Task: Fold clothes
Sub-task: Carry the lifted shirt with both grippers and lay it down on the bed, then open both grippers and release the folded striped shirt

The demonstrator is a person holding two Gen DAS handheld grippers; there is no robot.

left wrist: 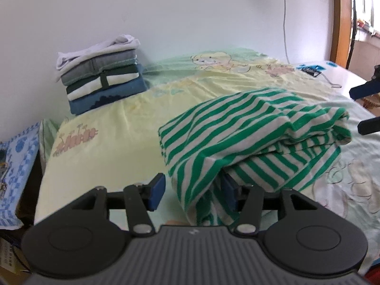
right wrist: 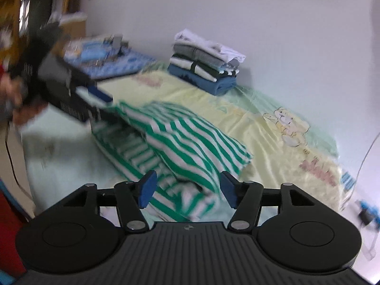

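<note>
A green and white striped garment lies partly folded and bunched on the bed. In the left wrist view my left gripper stands open at its near corner. A flap of the cloth hangs between the blue pads; the left pad is clear of it and the right pad is half hidden under it. In the right wrist view my right gripper is open at the other end of the striped garment, its pads apart from the cloth. The left gripper shows there too, blurred, at the far corner.
A stack of folded clothes stands by the white wall at the back, also in the right wrist view. The bed has a yellow cartoon sheet. A blue patterned cloth covers something left of the bed. A cable hangs down the wall.
</note>
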